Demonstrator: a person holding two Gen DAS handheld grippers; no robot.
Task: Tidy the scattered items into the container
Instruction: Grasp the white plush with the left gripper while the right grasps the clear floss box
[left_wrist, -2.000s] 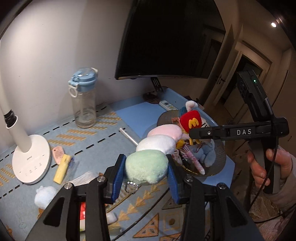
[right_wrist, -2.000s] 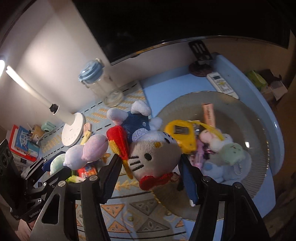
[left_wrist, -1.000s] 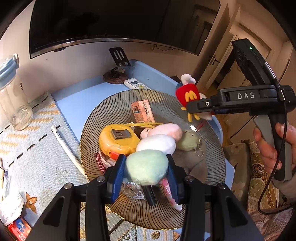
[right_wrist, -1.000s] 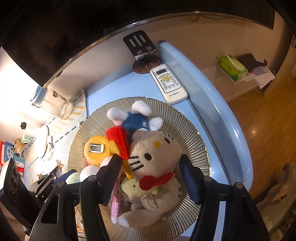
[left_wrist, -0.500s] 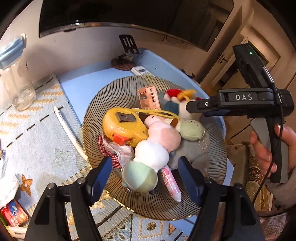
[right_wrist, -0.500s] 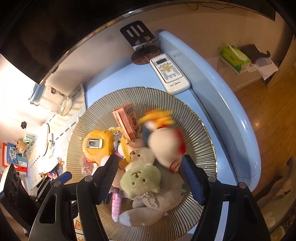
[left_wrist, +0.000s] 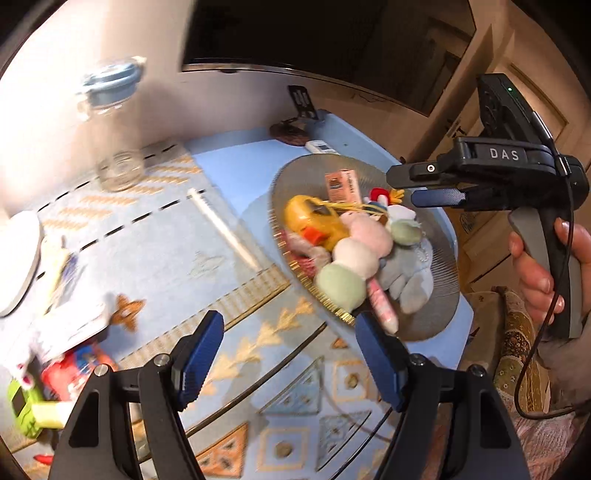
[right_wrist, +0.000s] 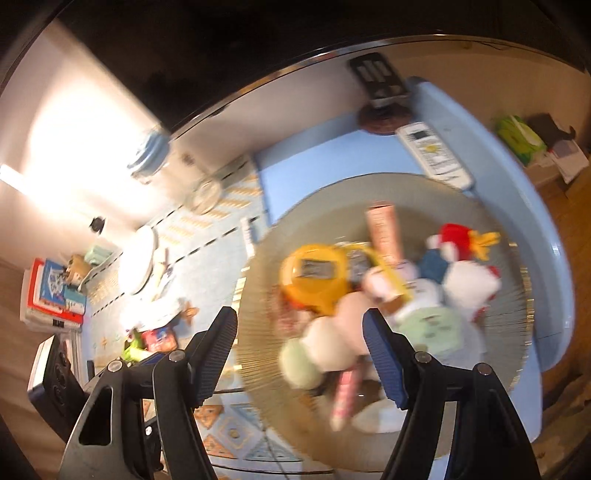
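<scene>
Over the ribbed plate (left_wrist: 441, 254), both grippers are hanging with jaws spread wide and nothing between them. The left gripper (left_wrist: 291, 363) is sitting back from the plate's near rim, above the patterned mat (left_wrist: 155, 254). The right gripper (right_wrist: 301, 356) is hovering at the plate's left edge, its handle gripped upright by the person's right hand (left_wrist: 543, 269) off the plate's far side. On the plate are lying the pastel plush stick (left_wrist: 354, 258), the yellow tape measure (left_wrist: 314, 219), the white cat plush (right_wrist: 469, 284) and the pink box (left_wrist: 341, 182).
</scene>
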